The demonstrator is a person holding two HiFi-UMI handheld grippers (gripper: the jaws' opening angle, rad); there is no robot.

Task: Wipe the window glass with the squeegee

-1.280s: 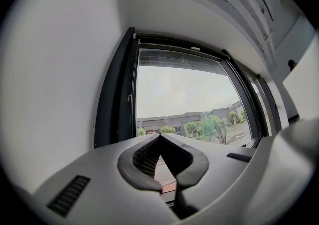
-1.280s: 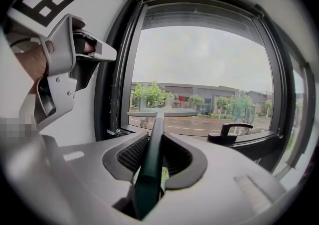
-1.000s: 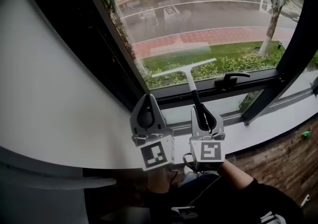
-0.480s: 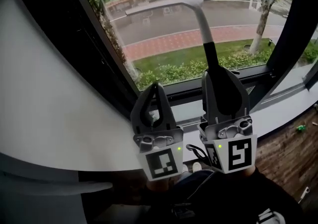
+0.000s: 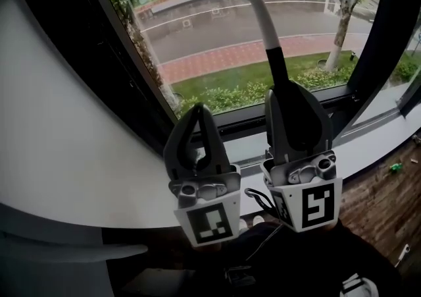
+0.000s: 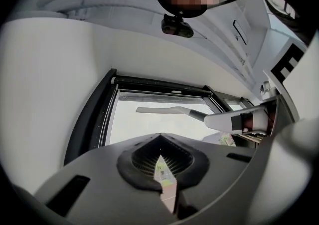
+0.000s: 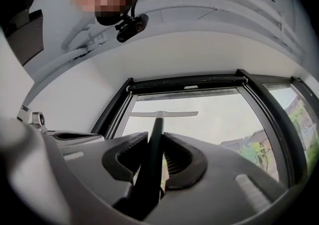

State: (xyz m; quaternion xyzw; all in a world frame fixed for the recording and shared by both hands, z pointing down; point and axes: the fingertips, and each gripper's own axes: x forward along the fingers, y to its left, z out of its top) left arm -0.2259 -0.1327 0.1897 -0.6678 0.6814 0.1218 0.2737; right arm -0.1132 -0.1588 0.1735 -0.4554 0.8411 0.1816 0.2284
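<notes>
**Q:** What's shown?

**A:** The squeegee is pictured pinched by its black handle in the right gripper. Its blade is set high up the window glass, just under the top frame. The left gripper is held just beside the right one, its jaws pressed together on nothing.

**Q:** What could go wrong from here?

**A:** Probably streaks, if the blade is tilted so one end lifts off the pane. The handle is gripped low, well apart from the blade, so it could be twisted betw. the pads once pressure is applied. The lower frame could also be struck if a downstroke is run too far.

**Q:** Any diff. betw. views?

**A:** The handle's seat betw. the ribbed pads is shown only in the right gripper view, w/ the blade seen level across the pane's top. The left gripper's closed, empty jaws are confirmed only in its own view. The road, grass and trees beyond the glass are given only in the head view. Blade contact w/ the glass can't be told from any of them.
</notes>
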